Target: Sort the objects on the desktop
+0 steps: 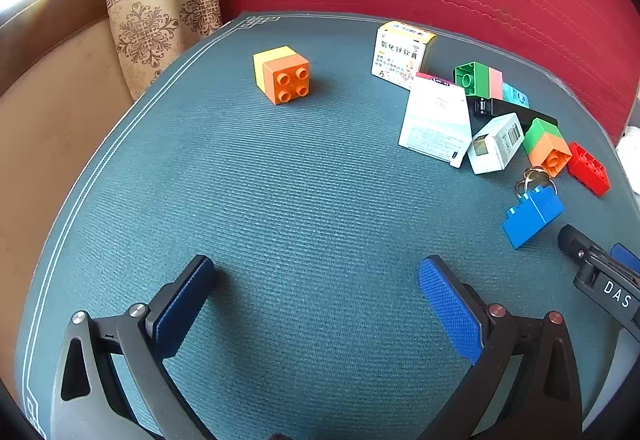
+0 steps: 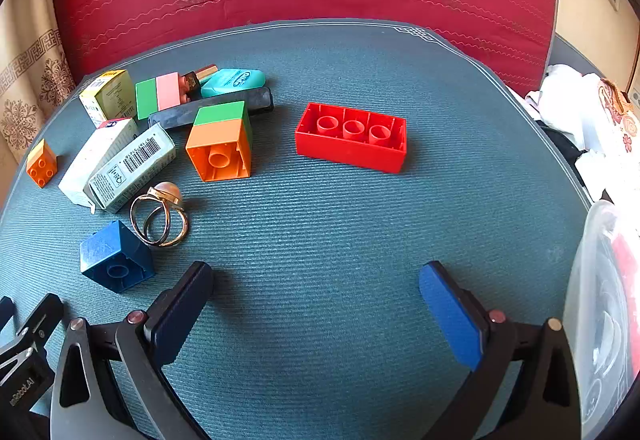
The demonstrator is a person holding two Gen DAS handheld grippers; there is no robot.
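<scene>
The teal mat (image 2: 360, 71) is seen spread over the desktop, and most of the objects to be sorted are crowded at its left part in the right wrist view. Both the left gripper (image 1: 316, 304) and the right gripper (image 2: 316, 304) are held wide open above bare mat, with nothing between the jaws.

The red brick (image 2: 351, 137) lies apart from the rest, hollow side up; it is likely the safest pick, though its long body could be pushed along the mat if only one jaw meets it.

The medicine boxes (image 2: 120, 163) are leaned against each other, so one could be dragged or toppled when its neighbour is taken.

The green-and-orange block (image 2: 220, 143) is set just beside the black bar (image 2: 212, 111), and the bar could be nudged by a wide jaw.

The blue block (image 2: 114, 260) touches the gold ring (image 2: 160, 215), so the ring could be knocked away or caught with it.

The orange-and-yellow block (image 1: 282, 75) stands alone, well apart.

The ring, thin and low, is judged the hardest item: it could slip from the pads or roll off.
</scene>
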